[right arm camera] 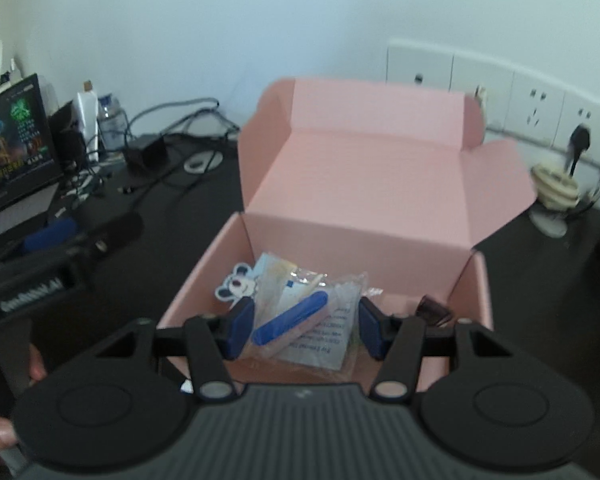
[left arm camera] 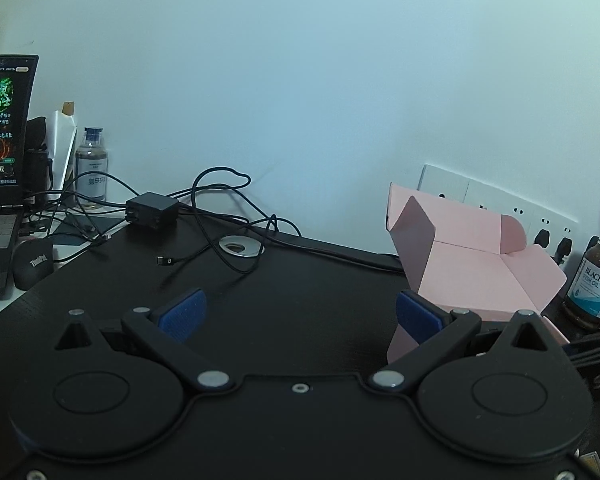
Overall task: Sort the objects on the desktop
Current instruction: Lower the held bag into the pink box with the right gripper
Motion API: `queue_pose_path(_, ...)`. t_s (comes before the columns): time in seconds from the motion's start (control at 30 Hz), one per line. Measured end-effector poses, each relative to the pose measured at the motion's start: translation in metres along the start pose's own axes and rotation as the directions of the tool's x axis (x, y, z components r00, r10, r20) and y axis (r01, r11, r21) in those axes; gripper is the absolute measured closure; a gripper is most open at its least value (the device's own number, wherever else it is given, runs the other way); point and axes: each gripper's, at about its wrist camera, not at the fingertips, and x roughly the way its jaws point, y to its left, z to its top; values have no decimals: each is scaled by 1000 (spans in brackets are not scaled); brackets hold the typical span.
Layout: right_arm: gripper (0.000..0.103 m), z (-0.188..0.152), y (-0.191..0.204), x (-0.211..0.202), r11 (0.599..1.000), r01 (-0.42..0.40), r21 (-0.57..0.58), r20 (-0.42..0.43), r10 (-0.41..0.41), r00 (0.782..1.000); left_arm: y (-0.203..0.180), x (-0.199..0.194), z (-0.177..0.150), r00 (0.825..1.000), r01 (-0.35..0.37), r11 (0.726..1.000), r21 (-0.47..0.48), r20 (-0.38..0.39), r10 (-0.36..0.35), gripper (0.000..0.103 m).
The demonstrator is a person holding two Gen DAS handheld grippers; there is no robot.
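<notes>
Right wrist view: right claw hides pink box's blurred contents.

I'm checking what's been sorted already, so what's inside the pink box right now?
Inside the pink box lie a mouse-shaped cutout, a clear plastic packet with printed paper, a blue and pink stick, and a small dark item. Whatever lies beneath the packet is covered.
</notes>
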Motion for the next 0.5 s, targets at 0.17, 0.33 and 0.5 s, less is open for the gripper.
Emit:
queue_pose_path(0.17,49,-2,-1,7,999,-37,36,-18,37,999,-6,-1,-2,1000,6,1000,27,9,-7,0)
queue_pose_path(0.33,49,2,0,12,996,-81,43,-24,82,996,-7,-4,-2,999,5,999,38,33,-6,0)
queue_pose_path(0.5,49,3,5,22,993,-119,16,-80,120,990,-8,0,-3,1000,5,999,40,10,-5,0)
